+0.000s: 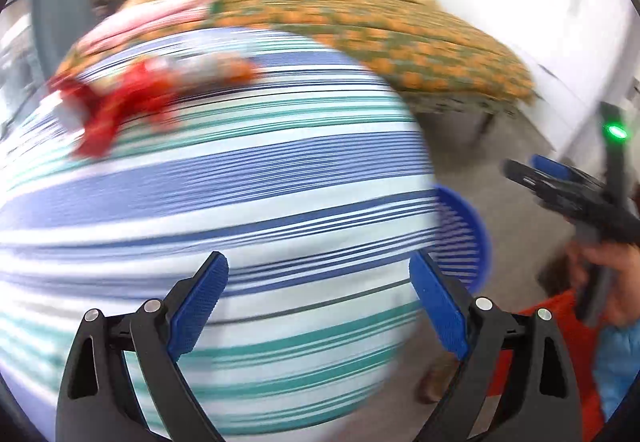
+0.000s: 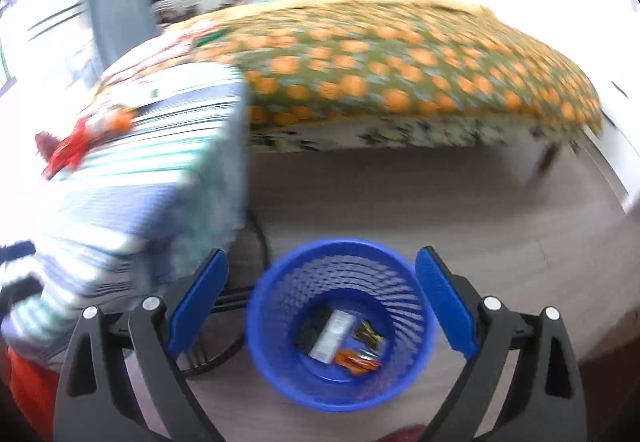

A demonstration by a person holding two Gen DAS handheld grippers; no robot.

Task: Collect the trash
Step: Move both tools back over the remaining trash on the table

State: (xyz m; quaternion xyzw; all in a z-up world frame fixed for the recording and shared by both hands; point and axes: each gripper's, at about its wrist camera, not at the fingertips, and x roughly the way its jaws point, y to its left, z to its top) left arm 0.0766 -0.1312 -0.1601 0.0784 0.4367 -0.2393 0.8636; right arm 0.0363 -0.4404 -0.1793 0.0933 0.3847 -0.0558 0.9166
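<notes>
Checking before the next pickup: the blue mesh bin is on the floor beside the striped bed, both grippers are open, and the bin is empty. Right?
Not quite. The blue mesh bin is not empty: the right wrist view shows several wrappers lying at its bottom. The rest holds: it stands on the floor beside the striped bed, and the left gripper and right gripper are open.

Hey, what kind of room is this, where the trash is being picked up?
Most likely a bedroom. A bed under an orange-and-green patterned cover stands against the wall, a blue, white and teal striped sheet covers a nearer surface, probably another bed, and a small blue plastic mesh wastebasket sits on the wood-look floor.
</notes>
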